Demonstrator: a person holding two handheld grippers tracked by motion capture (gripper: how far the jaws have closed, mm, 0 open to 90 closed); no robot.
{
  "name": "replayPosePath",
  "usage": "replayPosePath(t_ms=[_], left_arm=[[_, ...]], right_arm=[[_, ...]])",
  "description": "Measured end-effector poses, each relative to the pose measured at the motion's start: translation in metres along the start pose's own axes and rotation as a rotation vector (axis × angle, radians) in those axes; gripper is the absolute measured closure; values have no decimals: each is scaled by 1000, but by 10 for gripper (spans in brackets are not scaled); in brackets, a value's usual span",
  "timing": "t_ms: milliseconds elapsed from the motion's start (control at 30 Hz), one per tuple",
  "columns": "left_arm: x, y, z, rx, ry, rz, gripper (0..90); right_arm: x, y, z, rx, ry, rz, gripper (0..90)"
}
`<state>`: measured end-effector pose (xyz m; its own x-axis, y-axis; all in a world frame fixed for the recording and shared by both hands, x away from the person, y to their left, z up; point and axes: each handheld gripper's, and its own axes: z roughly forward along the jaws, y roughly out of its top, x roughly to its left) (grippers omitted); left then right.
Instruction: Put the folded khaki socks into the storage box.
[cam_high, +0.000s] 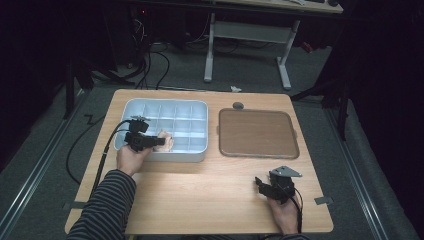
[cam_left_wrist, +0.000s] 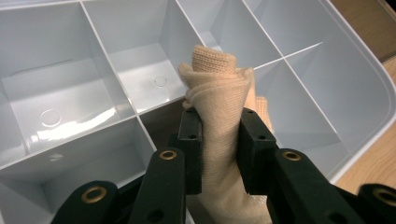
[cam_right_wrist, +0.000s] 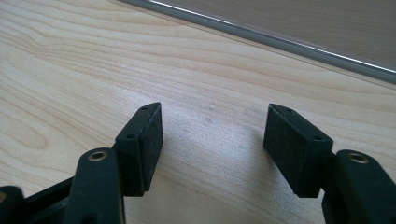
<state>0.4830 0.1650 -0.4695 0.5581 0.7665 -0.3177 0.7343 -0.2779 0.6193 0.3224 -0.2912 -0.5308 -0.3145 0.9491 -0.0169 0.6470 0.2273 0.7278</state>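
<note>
A beige knitted cloth (cam_left_wrist: 219, 107), rolled up, is pinched between the two black jaws of my left gripper (cam_left_wrist: 219, 135). It hangs over the front compartments of a pale blue divided tray (cam_left_wrist: 60, 88). From the high view the left gripper (cam_high: 159, 142) sits at the tray's (cam_high: 165, 156) near edge with the cloth (cam_high: 167, 141) at its tip. My right gripper (cam_right_wrist: 212, 135) rests low over bare wood with its jaws wide apart and nothing between them. In the high view the right gripper (cam_high: 261, 184) lies near the table's front right.
A brown flat lid (cam_high: 257, 132) with a grey rim lies right of the tray; its edge (cam_right_wrist: 280, 39) runs across the top of the right gripper view. A small grey knob (cam_high: 238, 105) sits behind it. A black cable (cam_high: 102, 160) trails from the left gripper.
</note>
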Motion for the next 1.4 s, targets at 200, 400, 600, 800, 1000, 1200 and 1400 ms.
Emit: replayPosePath(t_ms=[200, 400, 600, 800, 1000, 1200, 1400], left_arm=[[0, 3, 2, 34, 8, -3, 740], [1, 2, 5, 73, 41, 14, 744], [3, 3, 7, 85, 18, -9, 747], [1, 3, 7, 89, 36, -3, 746], [-6, 4, 9, 108, 83, 39, 733], [-6, 6, 8, 100, 63, 12, 660], [-8, 6, 5, 81, 63, 23, 582]], right_arm=[[0, 0, 0, 0, 0, 0, 377], [0, 0, 0, 0, 0, 0, 376], [0, 0, 0, 0, 0, 0, 376], [0, 0, 0, 0, 1, -1, 376], [0, 0, 0, 0, 1, 0, 375], [0, 0, 0, 1, 1, -1, 373], [0, 0, 0, 0, 1, -2, 372]])
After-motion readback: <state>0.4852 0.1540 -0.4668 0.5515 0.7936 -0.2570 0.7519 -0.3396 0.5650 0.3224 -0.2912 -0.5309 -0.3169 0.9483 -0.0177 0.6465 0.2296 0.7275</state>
